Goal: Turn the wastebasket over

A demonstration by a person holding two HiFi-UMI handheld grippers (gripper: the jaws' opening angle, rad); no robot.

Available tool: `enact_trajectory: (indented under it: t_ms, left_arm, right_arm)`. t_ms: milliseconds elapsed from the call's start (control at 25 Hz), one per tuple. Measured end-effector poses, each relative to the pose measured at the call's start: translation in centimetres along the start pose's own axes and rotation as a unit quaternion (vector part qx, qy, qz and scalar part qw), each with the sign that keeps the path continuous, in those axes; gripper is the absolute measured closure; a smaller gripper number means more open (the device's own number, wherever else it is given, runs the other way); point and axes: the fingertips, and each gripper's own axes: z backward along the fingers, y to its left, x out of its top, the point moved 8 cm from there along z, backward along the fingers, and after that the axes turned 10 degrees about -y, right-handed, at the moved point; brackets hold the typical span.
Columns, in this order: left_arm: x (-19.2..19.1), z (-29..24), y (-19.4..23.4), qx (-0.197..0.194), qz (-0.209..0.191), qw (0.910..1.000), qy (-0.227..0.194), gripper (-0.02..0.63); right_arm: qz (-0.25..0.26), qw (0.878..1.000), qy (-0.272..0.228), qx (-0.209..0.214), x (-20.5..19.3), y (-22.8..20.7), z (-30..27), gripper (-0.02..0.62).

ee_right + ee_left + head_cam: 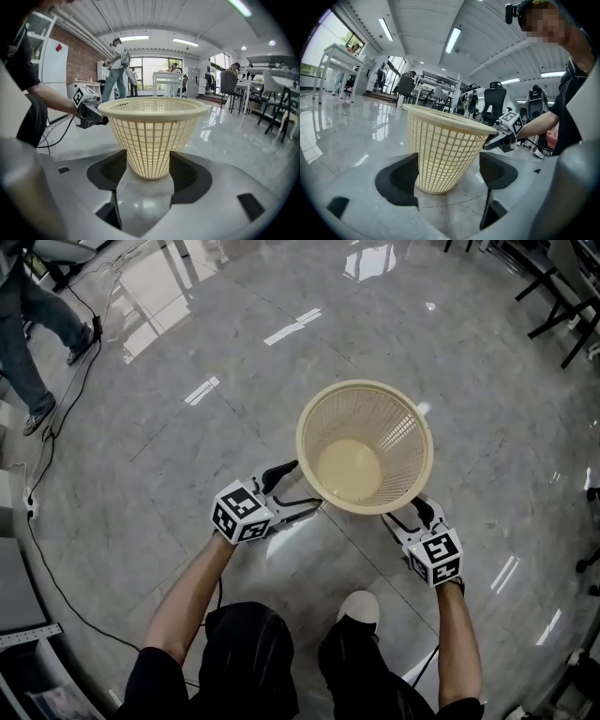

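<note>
A cream lattice wastebasket (pixel 366 448) stands upright on the glossy floor, mouth up and empty. My left gripper (pixel 302 491) is at its left side, jaws open, fingers close to the wall under the rim. My right gripper (pixel 405 514) is at its near right side, also open. In the left gripper view the wastebasket (pixel 440 154) stands just beyond the open left gripper (pixel 447 176), with the right gripper (pixel 501 139) behind its rim. In the right gripper view the wastebasket's (pixel 152 136) narrow base sits between the spread jaws of the right gripper (pixel 149 176), and the left gripper (pixel 91 115) shows at left.
A black cable (pixel 56 427) runs over the floor at left, where a person (pixel 28 334) walks. My shoe (pixel 359 607) is just behind the basket. Chair legs (pixel 562 306) stand at the far right. Office chairs (pixel 493 105) and tables (pixel 168 84) line the room.
</note>
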Motion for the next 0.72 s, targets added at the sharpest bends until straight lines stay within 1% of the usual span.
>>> enact_trajectory:
  t_ms: [80, 160, 200, 240, 280, 360, 480, 520, 640, 720]
  left_arm:
    - [-0.2, 1.6, -0.3, 0.005, 0.000, 1.0000, -0.001, 0.204]
    - [0.1, 3.3, -0.7, 0.004, 0.001, 0.9999, -0.011, 0.206]
    - [0.6, 4.2, -0.8, 0.003, -0.002, 0.9999, -0.017, 0.211]
    - [1.1, 5.1, -0.9, 0.002, -0.007, 0.9997, -0.022, 0.224]
    - [1.8, 6.2, -0.9, 0.003, -0.013, 0.9996, -0.026, 0.262]
    - [3.8, 8.4, -1.2, 0.011, -0.020, 0.9990, -0.039, 0.406]
    - [8.6, 10.6, -2.7, 0.027, -0.025, 0.9974, -0.062, 0.577]
    - [10.6, 11.0, -3.5, 0.035, -0.029, 0.9966, -0.069, 0.598]
    - [17.3, 12.0, -6.9, 0.059, -0.042, 0.9941, -0.081, 0.598]
    - [22.8, 12.9, -10.0, 0.068, -0.054, 0.9932, -0.078, 0.598]
  right_arm:
    - [-0.011, 0.999, 0.017, -0.027, -0.6, -0.1, 1.7, 0.308]
    - [-0.019, 0.998, 0.037, -0.048, -0.8, -0.4, 4.3, 0.313]
    - [-0.011, 0.997, 0.046, -0.055, -0.5, -0.4, 5.8, 0.389]
    - [0.003, 0.997, 0.052, -0.063, 0.1, -0.4, 7.2, 0.518]
    - [0.017, 0.996, 0.056, -0.068, 0.9, -0.3, 8.6, 0.566]
    - [0.039, 0.995, 0.060, -0.073, 3.3, -0.1, 10.9, 0.575]
    - [0.060, 0.994, 0.037, -0.083, 9.6, -0.5, 13.9, 0.581]
    - [0.058, 0.994, 0.022, -0.087, 12.2, -0.7, 14.9, 0.581]
    - [0.034, 0.995, -0.018, -0.093, 20.7, -0.2, 17.9, 0.581]
    - [0.017, 0.995, -0.035, -0.092, 26.8, 1.2, 20.4, 0.581]
